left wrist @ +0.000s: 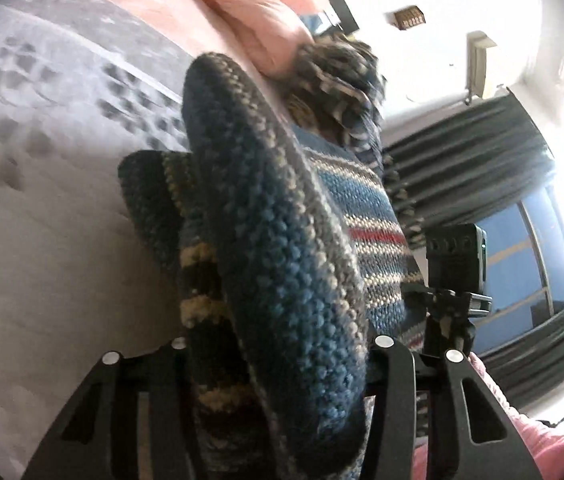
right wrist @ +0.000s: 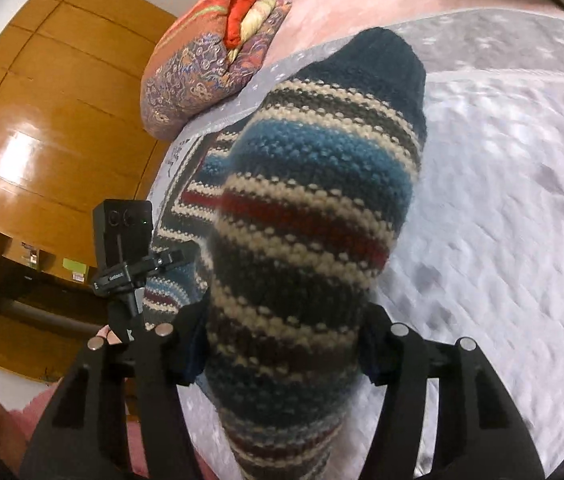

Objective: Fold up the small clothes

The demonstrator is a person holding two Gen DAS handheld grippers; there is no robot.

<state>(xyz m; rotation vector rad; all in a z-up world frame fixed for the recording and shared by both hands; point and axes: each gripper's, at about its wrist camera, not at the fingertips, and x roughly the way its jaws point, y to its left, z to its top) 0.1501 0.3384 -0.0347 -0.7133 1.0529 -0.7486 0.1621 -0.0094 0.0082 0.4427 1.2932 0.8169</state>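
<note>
On the left, the left gripper [left wrist: 277, 364] has its jaws pinching a thick rolled edge of the knitted hat [left wrist: 282, 248], a striped blue, cream and red piece with a pompom [left wrist: 338, 80] hanging at its far end. The hat is lifted clear of the bed [left wrist: 41, 200], stretched between both tools. On the right, the right gripper [right wrist: 282, 344] has its jaws pinching the other side of the same hat [right wrist: 306, 208], whose dark cuff points away over the grey patterned bedcover [right wrist: 502, 200].

The chief risk, as I judge it, is the bulk of the knit: each grip takes a fat fold, not a flat layer, so the wool may squeeze out if either hand pulls or swings too quickly. Uneven tension between the two sides could twist the hat and leave it crooked when laid down. The pompom's weight may also drag the crown sideways, spoiling the fold line. The quilt [right wrist: 209, 60] lies well apart and seems no hindrance.
</note>
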